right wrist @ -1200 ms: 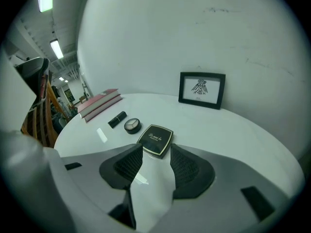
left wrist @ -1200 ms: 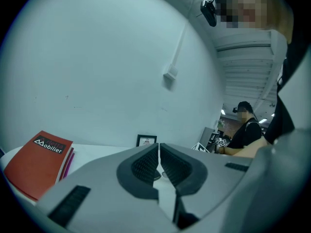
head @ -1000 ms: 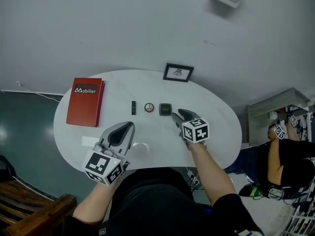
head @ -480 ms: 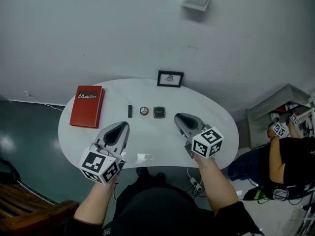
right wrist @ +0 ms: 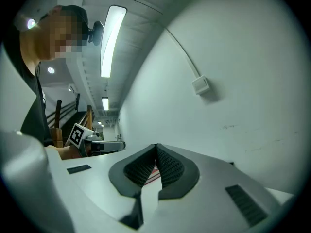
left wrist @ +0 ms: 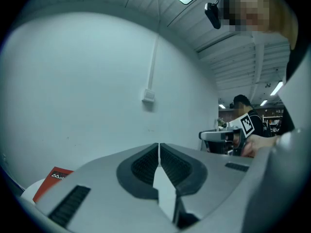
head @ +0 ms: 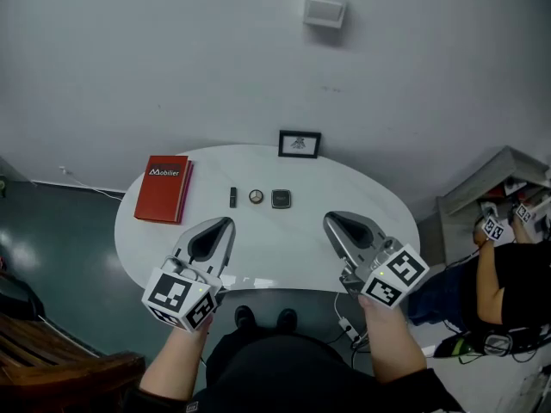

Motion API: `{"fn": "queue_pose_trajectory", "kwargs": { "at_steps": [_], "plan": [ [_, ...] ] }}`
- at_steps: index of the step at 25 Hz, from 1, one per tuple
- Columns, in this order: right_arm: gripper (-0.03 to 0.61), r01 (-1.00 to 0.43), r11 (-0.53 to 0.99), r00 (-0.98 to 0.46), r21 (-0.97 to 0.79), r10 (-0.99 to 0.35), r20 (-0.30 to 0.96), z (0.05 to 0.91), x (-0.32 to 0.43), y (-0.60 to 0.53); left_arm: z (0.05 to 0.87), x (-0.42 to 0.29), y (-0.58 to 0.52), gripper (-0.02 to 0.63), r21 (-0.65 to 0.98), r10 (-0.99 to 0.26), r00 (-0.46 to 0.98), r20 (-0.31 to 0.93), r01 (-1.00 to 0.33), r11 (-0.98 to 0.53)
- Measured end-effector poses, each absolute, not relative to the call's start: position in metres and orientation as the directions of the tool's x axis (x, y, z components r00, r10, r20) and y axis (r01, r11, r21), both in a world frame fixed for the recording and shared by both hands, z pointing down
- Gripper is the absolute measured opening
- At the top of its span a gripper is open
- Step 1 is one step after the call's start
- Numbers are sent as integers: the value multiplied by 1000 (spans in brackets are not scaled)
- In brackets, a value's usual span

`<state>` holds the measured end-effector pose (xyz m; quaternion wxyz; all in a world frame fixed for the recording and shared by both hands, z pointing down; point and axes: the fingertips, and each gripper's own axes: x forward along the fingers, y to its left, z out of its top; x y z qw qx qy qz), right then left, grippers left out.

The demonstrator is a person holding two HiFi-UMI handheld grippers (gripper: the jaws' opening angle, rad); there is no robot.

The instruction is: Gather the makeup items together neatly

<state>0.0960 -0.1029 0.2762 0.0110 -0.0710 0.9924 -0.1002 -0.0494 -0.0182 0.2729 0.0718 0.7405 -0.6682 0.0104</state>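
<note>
Two other things share the white oval counter (head: pixel 379 209) with the makeup: a red book (head: pixel 164 200) lying flat near its left edge, and a small black picture frame (head: pixel 300 144) standing at the far edge by the wall. A pale box (head: pixel 325 9) is fixed high on that wall. Off to the right, another person (head: pixel 516 286) holds marker-cube tools of their own. A wooden bench (head: pixel 52 360) sits at the lower left.

Only bare counter top lies between the claws and the makeup. The three items lie in a short row on the far half, just in front of the frame. They are a slim dark tube (head: pixel 233 197), a small round compact (head: pixel 256 196) with a pale centre, and a square dark compact (head: pixel 281 199). They are near one another but apart.

The left claw (head: pixel 227 223) and the right claw (head: pixel 331 218) hang over the near edge, well apart and both pointing at the wall. The left claw's jaws meet with nothing between them. The right claw's jaws have just been closing and now also meet on nothing.

The head view alone shows the makeup row. The left claw's view catches a corner of the book and the other person. The right claw's view shows a ceiling light strip (right wrist: pixel 111 40) and the left claw's marker cube (right wrist: pixel 77 135).
</note>
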Motion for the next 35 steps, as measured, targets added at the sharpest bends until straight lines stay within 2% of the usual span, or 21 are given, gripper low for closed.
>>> {"fn": "queue_pose_trajectory", "kwargs": {
  "at_steps": [6,11,35],
  "plan": [
    [35,-211,970,-972,-125,-221,-78,237,100,-98,247,-81,-9,23,23,-996,45,77,-999,-43],
    [34,-250,966,-964,-68,-255,-77,235,82,-99,246,-108,-5,23,10,-996,14,83,-1000,-13],
    [34,-207,975,-978,-80,-208,-7,254,50,-63,273,-118,18,23,32,-993,32,112,-999,-29]
  ]
}}
